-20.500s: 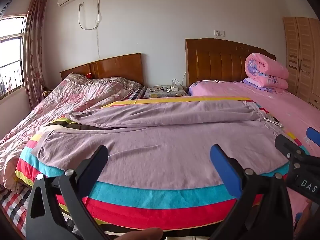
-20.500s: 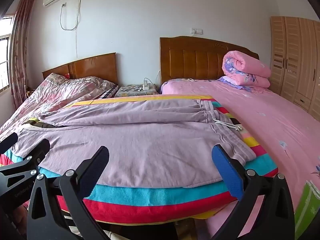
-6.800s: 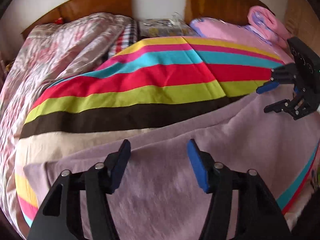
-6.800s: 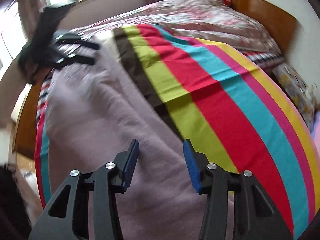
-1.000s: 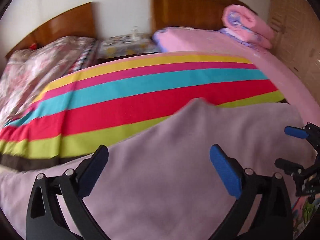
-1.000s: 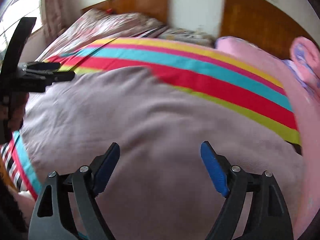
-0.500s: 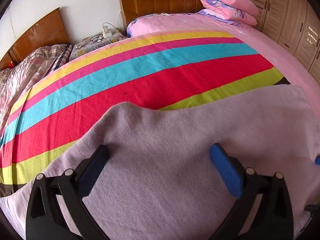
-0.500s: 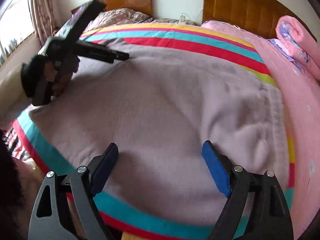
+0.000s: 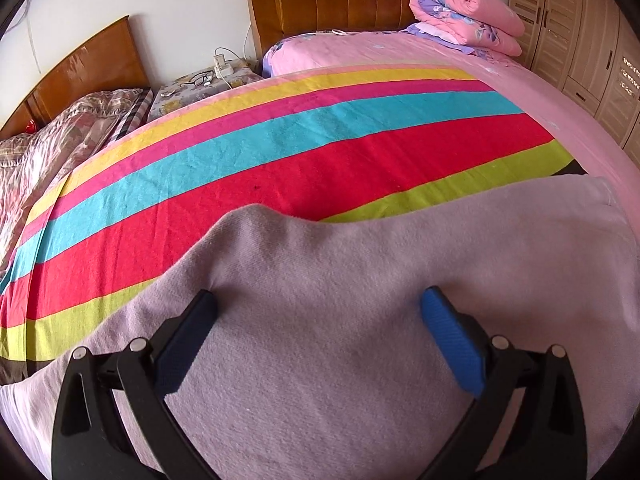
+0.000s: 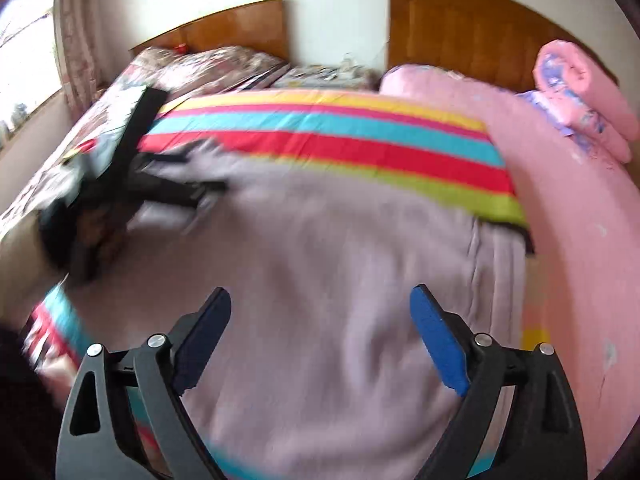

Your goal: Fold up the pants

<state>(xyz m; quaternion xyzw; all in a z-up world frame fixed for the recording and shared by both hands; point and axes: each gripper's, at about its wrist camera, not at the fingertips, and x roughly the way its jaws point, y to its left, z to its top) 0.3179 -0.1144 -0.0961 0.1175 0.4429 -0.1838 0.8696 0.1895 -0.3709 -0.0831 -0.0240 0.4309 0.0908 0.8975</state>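
1. Left wrist view: the pants (image 9: 360, 280) are lying flat on the striped blanket (image 9: 280, 152), covering its near part, with one rounded corner of cloth reaching up onto the red stripe. The left gripper (image 9: 318, 322) is hovering just over the cloth with its tongs spread wide and nothing pinched between them.
2. The fabric is looking like soft, thick knit: light, limp and not slippery, so it is probably going to sag and drape from any pinched point. Taking hold at an edge or corner, such as that rounded corner, seems the surest grip.
3. Beyond the striped blanket, a bedside stand (image 9: 200, 84) with glasses and a charger is sitting between two wooden headboards; a rolled pink quilt (image 9: 464, 8) is resting to the blanket's far right, near the wardrobe (image 9: 592, 40).
4. Right wrist view, blurred: the pants (image 10: 340, 260) are spreading across the near half of the striped blanket (image 10: 320, 136), a ribbed band showing at their right edge.
5. The right gripper (image 10: 320, 320) is standing wide apart, its jaws having just been opening, with nothing gripped. The left gripper (image 10: 188, 176) is showing at the pants' far left edge, too smeared to read.
6. A window with a curtain (image 10: 76, 40) is lighting the room left of the blanket.
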